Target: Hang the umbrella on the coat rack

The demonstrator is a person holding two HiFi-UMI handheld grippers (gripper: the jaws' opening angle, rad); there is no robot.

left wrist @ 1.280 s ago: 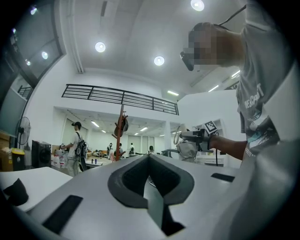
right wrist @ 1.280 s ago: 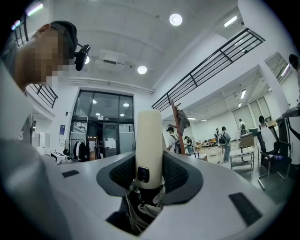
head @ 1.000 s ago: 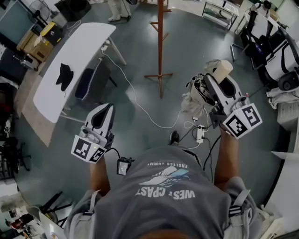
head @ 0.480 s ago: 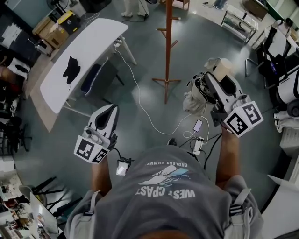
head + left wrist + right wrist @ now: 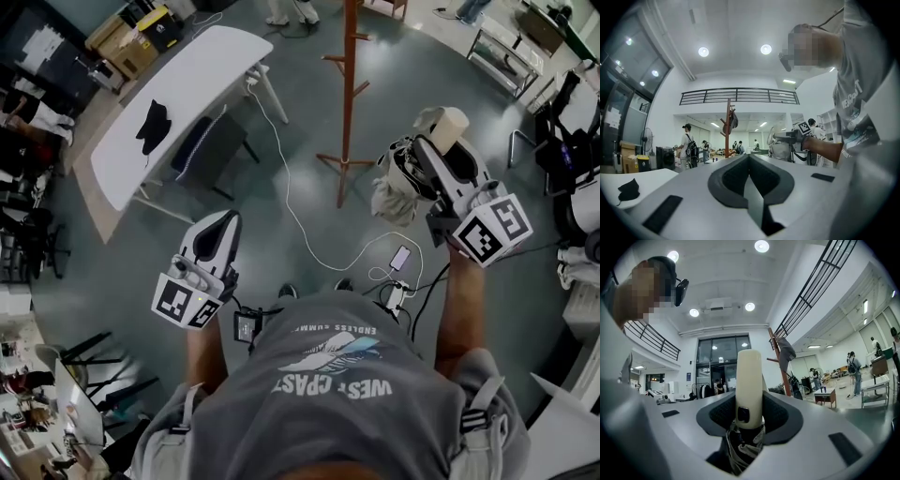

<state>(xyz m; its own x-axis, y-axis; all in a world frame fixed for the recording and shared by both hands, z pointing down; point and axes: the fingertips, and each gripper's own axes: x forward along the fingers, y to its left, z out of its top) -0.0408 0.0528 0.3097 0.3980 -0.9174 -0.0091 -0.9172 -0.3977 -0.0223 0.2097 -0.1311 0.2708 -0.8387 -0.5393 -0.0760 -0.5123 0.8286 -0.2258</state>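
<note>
While the right gripper point(image 5: 433, 161) has its jaws clamped on the folded umbrella point(image 5: 749, 380), with the cream handle sticking out past them and grey fabric bunched behind, the left gripper point(image 5: 217, 230) is held empty with its jaws pressed together. The umbrella is carried above the floor point(image 5: 281, 141) in front of the person point(image 5: 337, 394), just right of the wooden coat rack point(image 5: 349, 89) and not touching it. Off to the left a white worktop point(image 5: 202, 89) carries a small black item point(image 5: 153, 127) near its middle.
</note>
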